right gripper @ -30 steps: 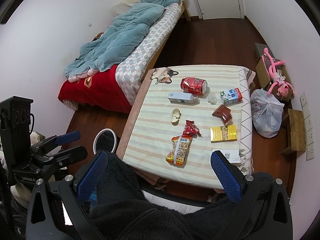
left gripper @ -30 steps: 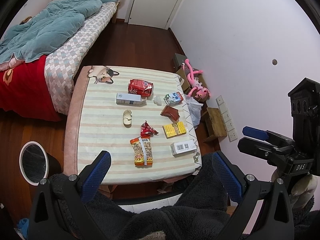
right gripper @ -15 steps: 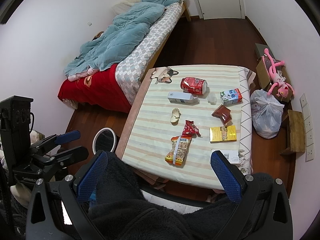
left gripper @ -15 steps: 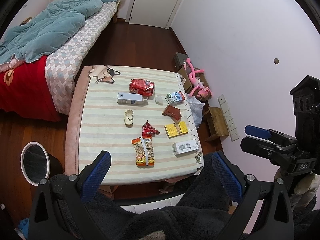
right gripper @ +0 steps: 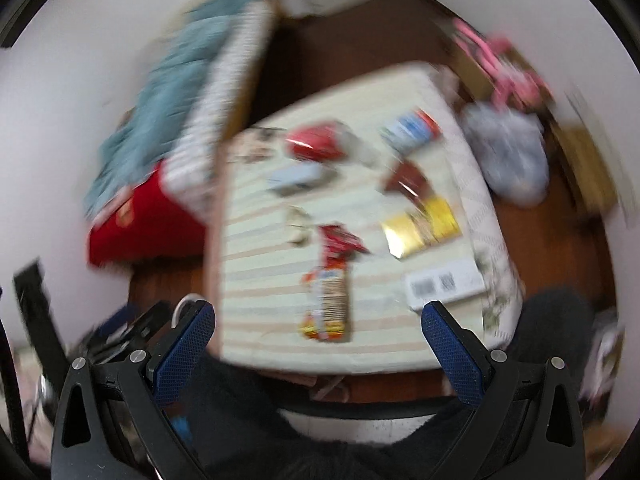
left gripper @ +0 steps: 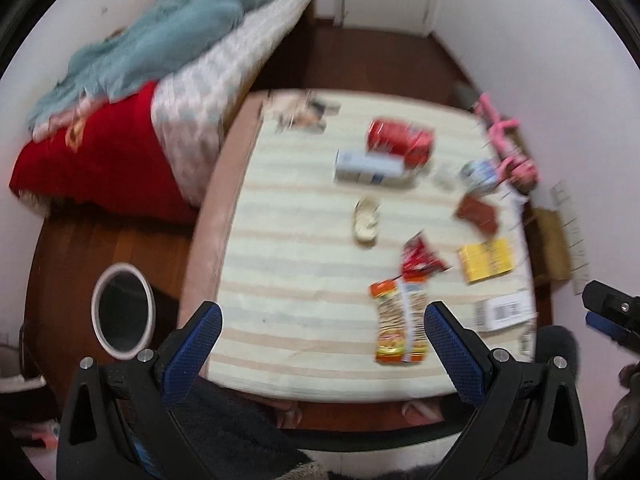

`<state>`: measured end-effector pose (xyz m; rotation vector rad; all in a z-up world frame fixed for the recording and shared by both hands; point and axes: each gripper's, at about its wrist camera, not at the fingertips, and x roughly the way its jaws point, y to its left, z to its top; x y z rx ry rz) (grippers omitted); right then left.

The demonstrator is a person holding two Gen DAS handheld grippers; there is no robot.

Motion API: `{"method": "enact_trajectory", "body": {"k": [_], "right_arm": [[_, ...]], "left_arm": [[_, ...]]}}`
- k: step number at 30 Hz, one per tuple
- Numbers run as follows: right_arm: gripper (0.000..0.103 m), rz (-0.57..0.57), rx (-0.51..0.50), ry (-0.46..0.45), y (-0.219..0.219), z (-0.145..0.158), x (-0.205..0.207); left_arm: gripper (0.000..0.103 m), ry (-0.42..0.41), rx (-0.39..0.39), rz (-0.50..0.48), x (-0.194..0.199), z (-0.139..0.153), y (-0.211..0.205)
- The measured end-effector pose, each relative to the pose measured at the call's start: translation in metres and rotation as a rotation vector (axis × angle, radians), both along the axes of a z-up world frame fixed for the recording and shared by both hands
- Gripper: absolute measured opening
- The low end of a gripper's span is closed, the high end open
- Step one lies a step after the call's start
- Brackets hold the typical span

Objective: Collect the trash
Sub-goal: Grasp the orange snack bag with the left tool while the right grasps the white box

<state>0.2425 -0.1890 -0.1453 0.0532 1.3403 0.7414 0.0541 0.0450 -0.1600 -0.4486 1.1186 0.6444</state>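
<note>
Trash lies on a striped table (left gripper: 304, 280): an orange snack packet (left gripper: 400, 326) nearest, a crumpled red wrapper (left gripper: 420, 260), a yellow box (left gripper: 485, 260), a white barcode box (left gripper: 505, 310), a brown wrapper (left gripper: 478, 214), a red bag (left gripper: 400, 140), a white-blue carton (left gripper: 368, 168) and a pale peel (left gripper: 366, 222). A round bin (left gripper: 122, 316) stands on the floor left of the table. My left gripper (left gripper: 320, 344) is open above the table's near edge. My right gripper (right gripper: 318, 348) is open over the near edge, with the orange packet (right gripper: 330, 304) just ahead. Both views are blurred.
A bed (left gripper: 168, 64) with a teal quilt and red cover stands left of the table. A pink plush toy (left gripper: 508, 140) and a plastic bag (right gripper: 508, 152) sit on the floor to the table's right. The right gripper shows at the left wrist view's right edge (left gripper: 612, 312).
Both grippers have moved down and forward toward the table, so it fills more of each view. The left view has swung left, bringing the bin closer. Both stay open.
</note>
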Motion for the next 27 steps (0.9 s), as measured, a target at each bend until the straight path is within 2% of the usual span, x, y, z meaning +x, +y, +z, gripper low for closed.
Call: {"method": "enact_trajectory", "body": {"k": [2, 5, 9, 11, 13, 14, 16, 17, 18, 20, 23, 25, 27], "right_arm": [[0.103, -0.115, -0.041, 0.09, -0.007, -0.056, 0.019], [0.102, -0.251, -0.102, 0.212, -0.017, -0.124, 0.041], [0.102, -0.388, -0.144, 0.273, -0.024, -0.176, 0.057], [0.101, -0.42, -0.153, 0.278, -0.022, -0.194, 0.063], [0.095, -0.431, -0.161, 0.275, -0.018, -0.204, 0.07], [0.087, -0.426, -0.17, 0.274, -0.016, -0.21, 0.073], [0.08, -0.396, -0.202, 0.262, -0.008, -0.212, 0.072], [0.069, -0.373, -0.217, 0.242, -0.006, -0.21, 0.073], [0.068, -0.345, -0.235, 0.23, -0.004, -0.209, 0.073], [0.067, -0.257, -0.276, 0.202, -0.002, -0.207, 0.072], [0.067, -0.043, -0.409, 0.113, 0.006, -0.199, 0.061], [0.068, -0.009, -0.452, 0.073, 0.001, -0.193, 0.055], [0.085, -0.055, -0.395, 0.123, -0.009, -0.194, 0.054]], "left_arm": [[0.103, 0.047, -0.051, 0.027, 0.007, -0.031, 0.004], [0.103, 0.086, -0.133, 0.057, 0.013, -0.067, 0.007], [0.103, 0.137, -0.186, 0.071, 0.024, -0.098, 0.0], [0.103, 0.148, -0.206, 0.063, 0.031, -0.107, -0.004], [0.103, 0.16, -0.218, 0.045, 0.038, -0.113, -0.009], [0.103, 0.163, -0.221, 0.035, 0.043, -0.115, -0.011], [0.103, 0.165, -0.229, 0.012, 0.051, -0.119, -0.017], [0.103, 0.163, -0.236, -0.003, 0.056, -0.121, -0.019], [0.103, 0.162, -0.242, -0.019, 0.061, -0.123, -0.022], [0.103, 0.165, -0.258, -0.05, 0.07, -0.127, -0.028], [0.102, 0.16, -0.285, -0.093, 0.083, -0.137, -0.037], [0.101, 0.168, -0.294, -0.116, 0.09, -0.144, -0.042], [0.099, 0.184, -0.292, -0.126, 0.096, -0.153, -0.046]]}}
